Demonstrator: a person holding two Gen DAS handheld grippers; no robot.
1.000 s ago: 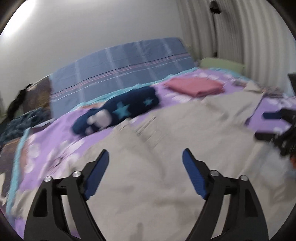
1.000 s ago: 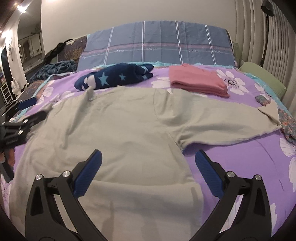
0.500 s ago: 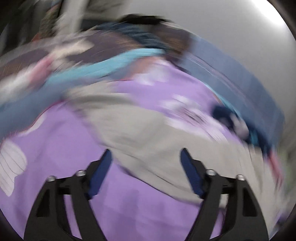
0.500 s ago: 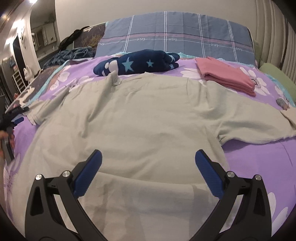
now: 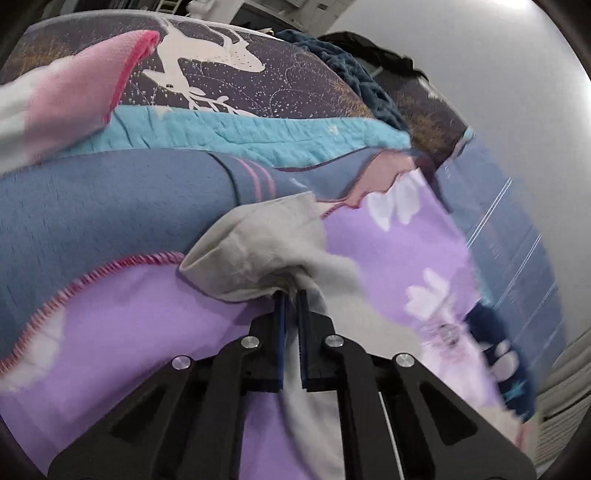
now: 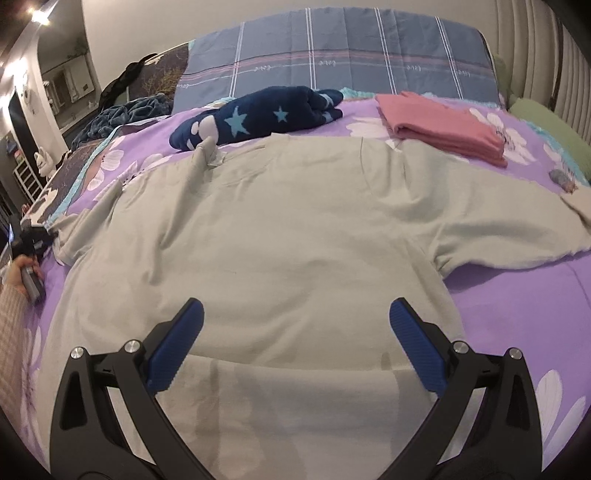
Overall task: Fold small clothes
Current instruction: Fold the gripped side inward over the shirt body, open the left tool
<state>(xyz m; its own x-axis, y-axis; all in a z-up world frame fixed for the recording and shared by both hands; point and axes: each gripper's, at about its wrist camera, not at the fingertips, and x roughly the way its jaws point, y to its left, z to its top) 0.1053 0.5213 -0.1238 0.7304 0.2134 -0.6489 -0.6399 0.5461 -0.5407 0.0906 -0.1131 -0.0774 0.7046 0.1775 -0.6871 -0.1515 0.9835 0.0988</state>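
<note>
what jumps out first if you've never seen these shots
A big pale grey t-shirt lies spread flat across the purple flowered bedspread, filling the middle of the right wrist view. The left gripper is shut on its sleeve at the bed's edge; the right gripper hangs open over the hem.

No readable words anywhere. The blue-grey plaid fabric headboard cover (image 6: 332,59) carries tiny white marks along its pink stripe, too small to make out. The dark quilted bedspread (image 5: 229,74) shows only a white deer figure, no lettering.

Bed (image 6: 517,302), padded headboard (image 6: 546,55), plain wall (image 6: 184,18).
</note>
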